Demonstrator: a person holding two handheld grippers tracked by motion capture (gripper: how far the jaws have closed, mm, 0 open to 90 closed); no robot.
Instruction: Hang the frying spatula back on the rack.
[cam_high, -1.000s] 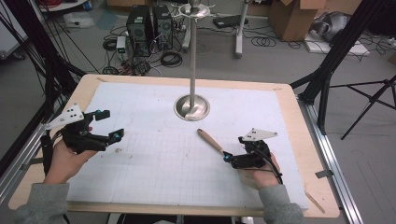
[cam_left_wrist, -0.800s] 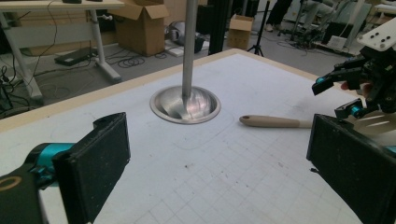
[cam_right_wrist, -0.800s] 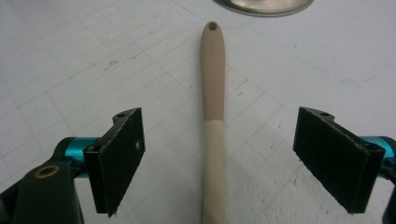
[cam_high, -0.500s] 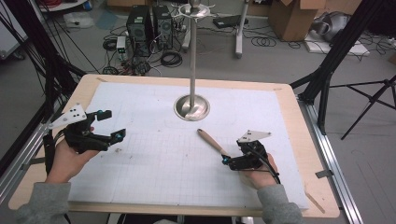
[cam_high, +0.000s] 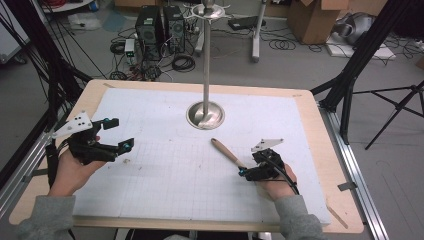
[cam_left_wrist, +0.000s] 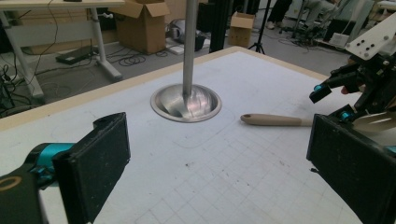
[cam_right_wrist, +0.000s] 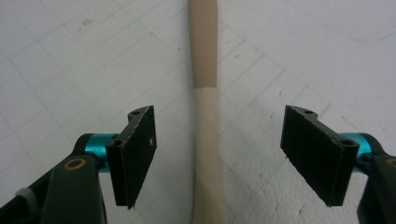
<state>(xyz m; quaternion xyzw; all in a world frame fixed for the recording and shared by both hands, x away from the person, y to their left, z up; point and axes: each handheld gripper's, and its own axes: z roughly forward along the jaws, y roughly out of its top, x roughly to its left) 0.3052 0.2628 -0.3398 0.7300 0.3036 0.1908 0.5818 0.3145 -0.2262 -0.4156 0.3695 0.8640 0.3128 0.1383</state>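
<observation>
Wooden-handled utensil (cam_high: 227, 152) flat on the white gridded mat (cam_high: 165, 175) of the counter (cam_high: 320, 150), right of centre, just in front of the round steel base of the pole stand (cam_high: 205, 114) but apart from it. Long axis diagonal in the high view: rounded handle end up and to the left, toward the stand's base; other end down and to the right, under the right gripper (cam_high: 250, 171). Seen from the right gripper view, utensil (cam_right_wrist: 205, 116) straight up the middle of the frame, darker tan section farther off, paler section nearer, with a sharp line where the two tones meet. Working end hidden beneath the gripper, so kind of tool not clear.

Right gripper (cam_right_wrist: 219, 154) low over the mat, jaws straddling the utensil's shaft, one pad on each side, clear gaps between pads and shaft. Open, having just been closing a little, with the shaft between the jaws but not yet pressed.

Left gripper (cam_high: 112, 135) held above the left part of the mat, well apart from the utensil, pointing toward the centre. Jaws wide apart in the left gripper view (cam_left_wrist: 219, 154), nothing between them. From there, utensil (cam_left_wrist: 273, 120) lying level across the mat, rounded end toward the stand (cam_left_wrist: 187, 100).
</observation>
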